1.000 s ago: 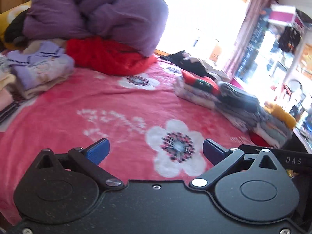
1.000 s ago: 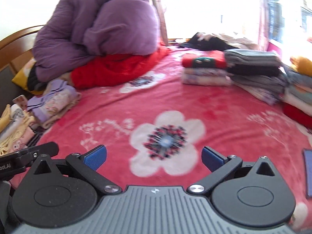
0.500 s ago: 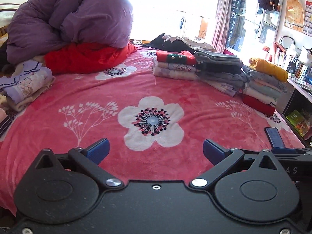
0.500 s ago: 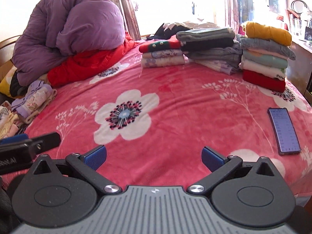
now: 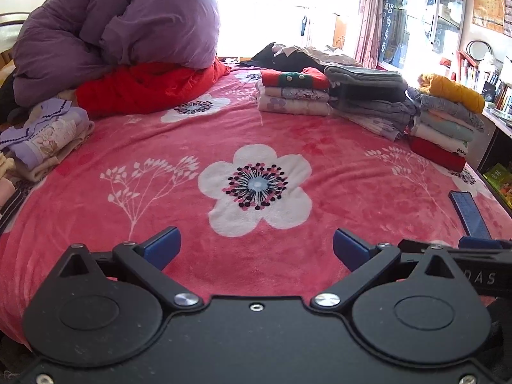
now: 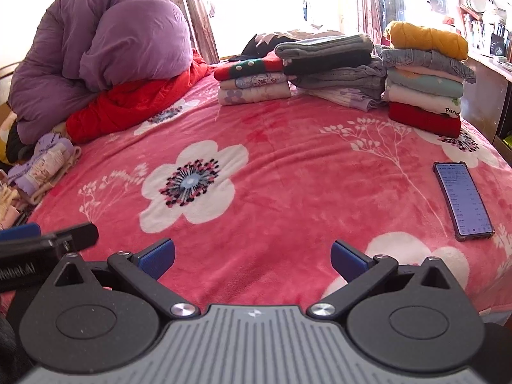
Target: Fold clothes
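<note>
Pink floral blanket point(image 5: 320, 147) lies bare under my left gripper point(image 5: 256, 246) and right gripper point(image 6: 252, 256), fingers apart; phone point(image 6: 462, 201) right, folded stacks point(image 6: 425, 80) beyond.

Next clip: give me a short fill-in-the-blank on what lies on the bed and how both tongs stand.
1. Both the left tongs and the right tongs stand ____ and hold nothing.
2. The phone lies screen-up on the ____ floral blanket.
3. The folded stack nearest the phone is topped by a ____ sweater.

Missing words: open; pink; yellow
</note>
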The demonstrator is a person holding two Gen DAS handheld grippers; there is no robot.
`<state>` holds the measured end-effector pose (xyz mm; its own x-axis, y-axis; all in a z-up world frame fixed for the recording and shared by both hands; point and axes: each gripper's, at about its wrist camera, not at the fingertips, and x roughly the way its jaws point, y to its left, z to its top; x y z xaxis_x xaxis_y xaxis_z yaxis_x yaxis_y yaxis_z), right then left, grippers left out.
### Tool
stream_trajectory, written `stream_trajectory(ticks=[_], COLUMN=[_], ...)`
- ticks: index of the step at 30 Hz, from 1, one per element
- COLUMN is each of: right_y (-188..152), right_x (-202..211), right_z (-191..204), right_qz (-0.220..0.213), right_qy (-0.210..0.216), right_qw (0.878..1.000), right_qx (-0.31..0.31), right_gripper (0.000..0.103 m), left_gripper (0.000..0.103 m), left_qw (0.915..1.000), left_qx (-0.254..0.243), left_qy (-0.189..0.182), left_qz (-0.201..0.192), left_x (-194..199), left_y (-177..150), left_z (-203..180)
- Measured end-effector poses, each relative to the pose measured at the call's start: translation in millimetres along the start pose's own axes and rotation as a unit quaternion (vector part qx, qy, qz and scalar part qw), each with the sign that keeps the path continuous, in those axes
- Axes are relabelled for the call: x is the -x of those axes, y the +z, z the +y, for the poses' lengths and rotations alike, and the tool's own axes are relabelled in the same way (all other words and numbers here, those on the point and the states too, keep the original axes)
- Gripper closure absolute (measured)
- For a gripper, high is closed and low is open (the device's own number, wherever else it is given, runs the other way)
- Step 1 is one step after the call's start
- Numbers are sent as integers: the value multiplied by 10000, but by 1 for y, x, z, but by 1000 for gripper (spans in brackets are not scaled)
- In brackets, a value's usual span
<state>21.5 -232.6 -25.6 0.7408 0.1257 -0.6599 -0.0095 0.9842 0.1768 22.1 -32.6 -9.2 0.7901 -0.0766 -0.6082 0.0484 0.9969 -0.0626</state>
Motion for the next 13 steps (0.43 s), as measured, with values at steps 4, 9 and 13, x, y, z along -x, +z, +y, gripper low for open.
stream_trajectory(ticks=[4,9,13], right_y=[-2,-2,1], right_x=[-6,-7,-8], right_z=[-1,2,2], right_qz=[57,68,53], right_qy=[-45,-65,-115], right_qw=[10000,9999,9998], right_qx=[28,89,145], right_gripper=[0,0,0], left_gripper=[0,0,0], left_qw=[10000,9999,10000], left_qx=[8,-35,16], left_qy=[-33,-53,-78], left_qz=[67,88,48], left_x=[-6,-10,-11], left_y=[-2,-4,-4], left_z=[1,-1,0])
